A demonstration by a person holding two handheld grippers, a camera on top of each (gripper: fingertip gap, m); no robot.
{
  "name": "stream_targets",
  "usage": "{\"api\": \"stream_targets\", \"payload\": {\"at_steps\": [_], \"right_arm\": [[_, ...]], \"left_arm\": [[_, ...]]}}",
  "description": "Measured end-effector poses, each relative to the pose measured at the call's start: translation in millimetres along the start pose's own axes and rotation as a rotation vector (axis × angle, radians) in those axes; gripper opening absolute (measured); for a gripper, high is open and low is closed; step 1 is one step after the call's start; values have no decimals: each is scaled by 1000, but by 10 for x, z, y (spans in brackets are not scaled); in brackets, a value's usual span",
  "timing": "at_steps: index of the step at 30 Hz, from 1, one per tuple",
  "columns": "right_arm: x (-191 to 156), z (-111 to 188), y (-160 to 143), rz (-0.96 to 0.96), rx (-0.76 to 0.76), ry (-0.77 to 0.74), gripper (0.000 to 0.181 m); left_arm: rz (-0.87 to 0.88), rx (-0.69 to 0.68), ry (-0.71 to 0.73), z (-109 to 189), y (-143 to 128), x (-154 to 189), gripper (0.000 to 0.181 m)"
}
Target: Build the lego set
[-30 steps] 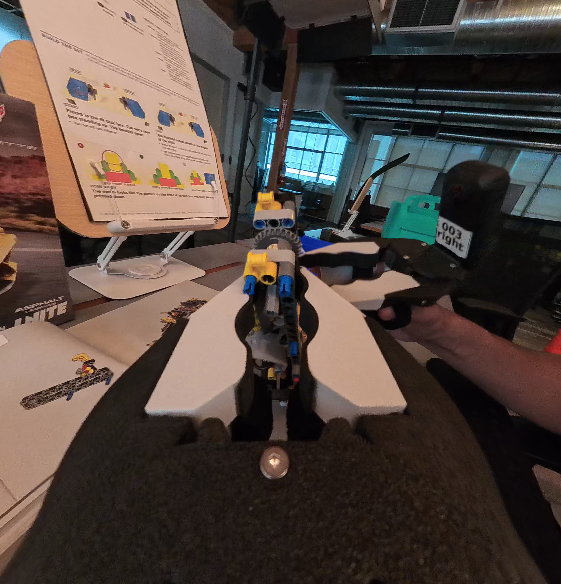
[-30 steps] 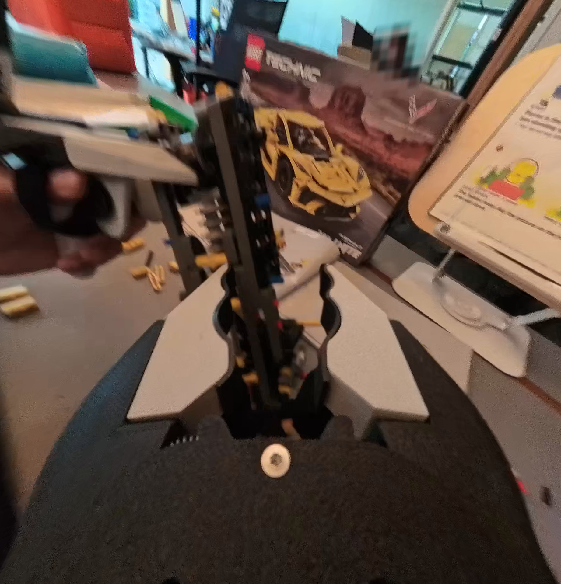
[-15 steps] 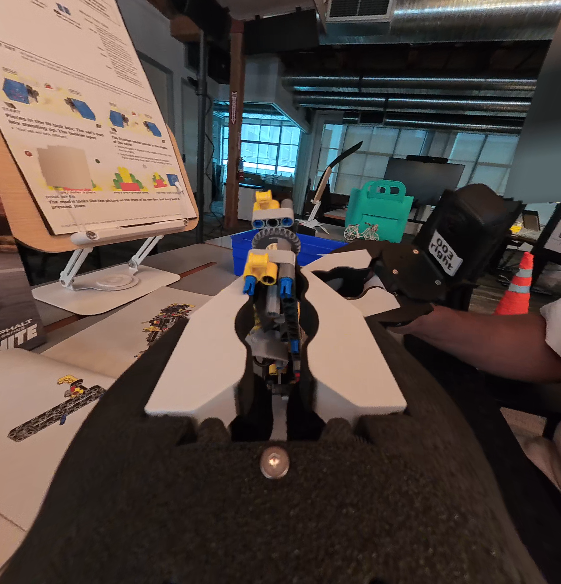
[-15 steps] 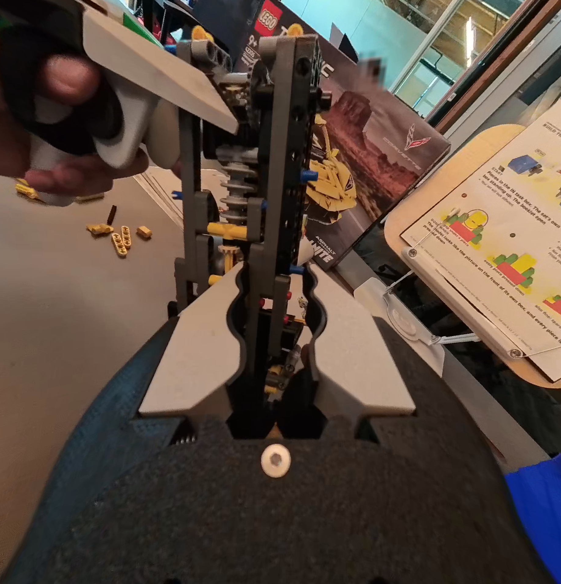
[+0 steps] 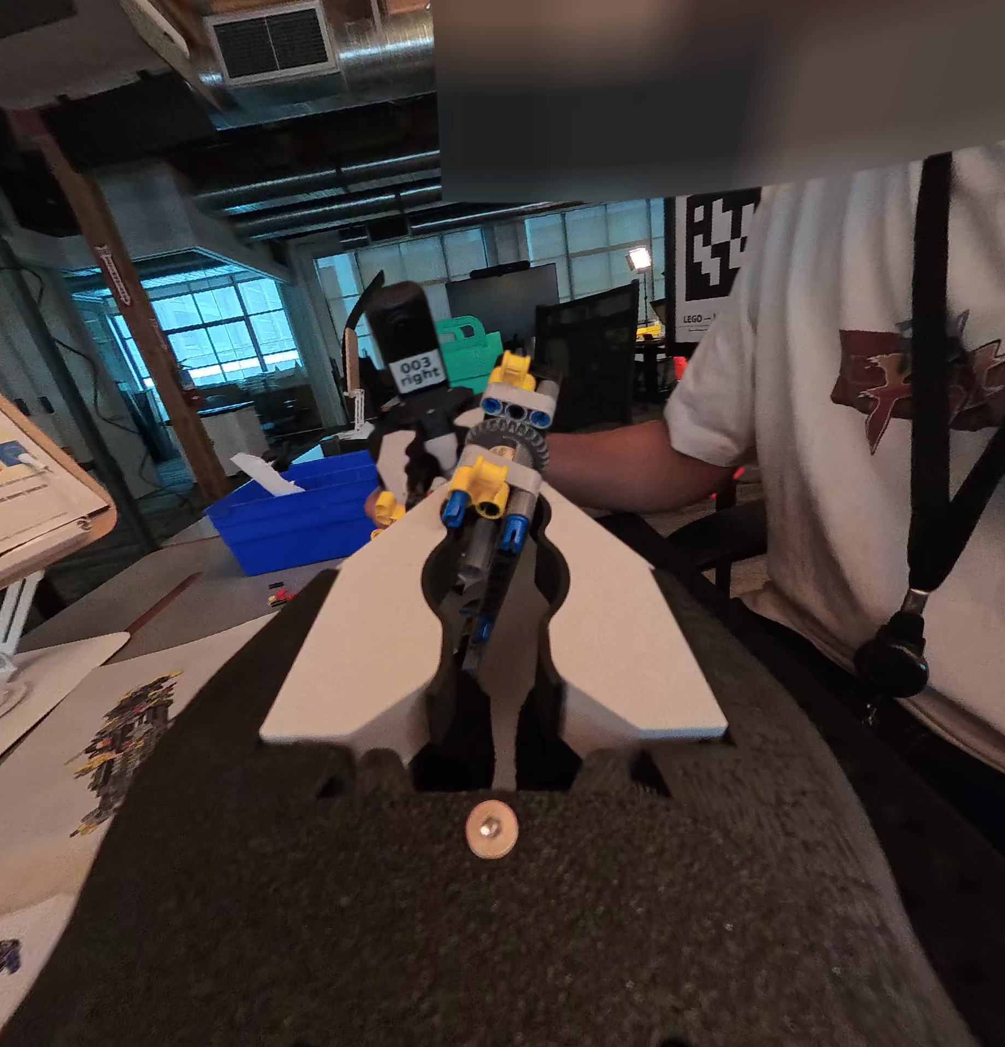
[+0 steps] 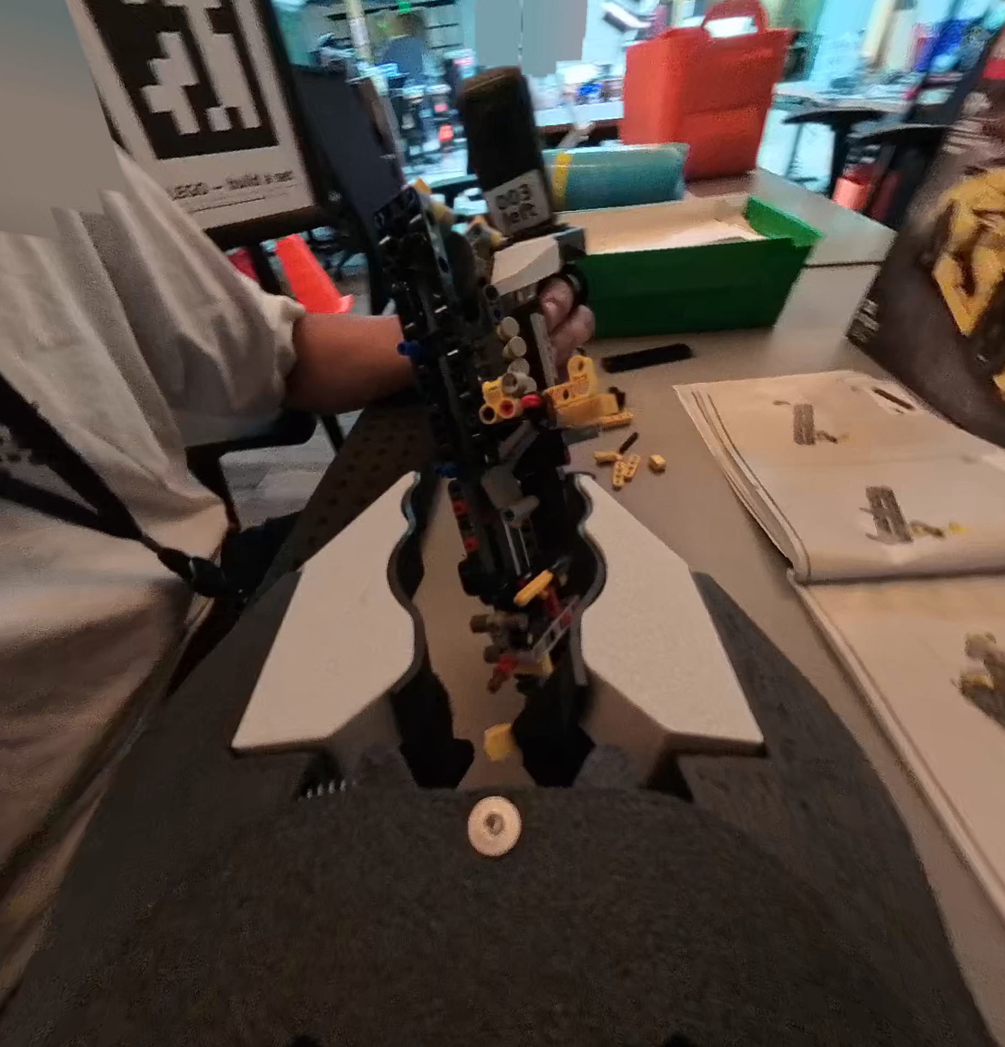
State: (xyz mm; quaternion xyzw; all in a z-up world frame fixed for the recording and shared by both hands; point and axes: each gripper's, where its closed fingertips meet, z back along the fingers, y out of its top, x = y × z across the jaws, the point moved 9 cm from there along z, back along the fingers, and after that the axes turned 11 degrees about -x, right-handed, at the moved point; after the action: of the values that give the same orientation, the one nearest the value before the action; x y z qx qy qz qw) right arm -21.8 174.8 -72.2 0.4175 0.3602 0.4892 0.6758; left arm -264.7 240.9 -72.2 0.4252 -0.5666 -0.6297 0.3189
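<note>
In the left wrist view, an instruction sheet on a wooden stand (image 5: 30, 504) is sitting at the far left edge, with an open instruction booklet (image 5: 80, 753) lying on the grey table (image 5: 165, 589) below it. A blue bin (image 5: 296, 515) is standing further back on the table. At centre, the left gripper (image 5: 491, 544) is clamping its white fingers (image 5: 358, 640) on one end of the lego assembly (image 5: 497, 481), a long dark frame carrying a grey gear, yellow connectors and blue pins; the jaws are closed against the frame with only its width between them. Just behind the assembly, the right gripper (image 5: 418, 459) is meeting it from the opposite side. A person in a white shirt (image 5: 862, 396) is sitting at the right. In the right wrist view, the person's forearm (image 6: 347, 368) is reaching in from the left. At centre, the lego assembly (image 6: 477, 430) is standing almost upright, raised clear of the table, running between the right gripper (image 6: 497, 504) fingers; the jaws are standing partly apart, the right finger appears to be touching the frame, and whether the left one is gripping it cannot be determined. The left gripper (image 6: 531, 272) is holding the far, upper end. Loose yellow pieces (image 6: 630, 464) are lying on the table just right of the assembly, a green bin (image 6: 692, 277) is standing behind them, and the open booklet (image 6: 862, 476) is lying at the right, before the set's box (image 6: 959, 272).
</note>
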Motion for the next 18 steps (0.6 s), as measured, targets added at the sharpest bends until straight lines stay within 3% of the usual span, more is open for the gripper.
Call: {"api": "stream_targets", "payload": {"at_steps": [6,11,18], "right_arm": [[288,-286,164,107,-168,170,51],[492,-429,189,-79,-165,562,55],[639,-539,131,-152,-95,662,48]], "left_arm": [[9,4,-25,5,-5,12,22],[14,29,-69,23,10,36,22],[24,43,-90,55,11,35,22]]}}
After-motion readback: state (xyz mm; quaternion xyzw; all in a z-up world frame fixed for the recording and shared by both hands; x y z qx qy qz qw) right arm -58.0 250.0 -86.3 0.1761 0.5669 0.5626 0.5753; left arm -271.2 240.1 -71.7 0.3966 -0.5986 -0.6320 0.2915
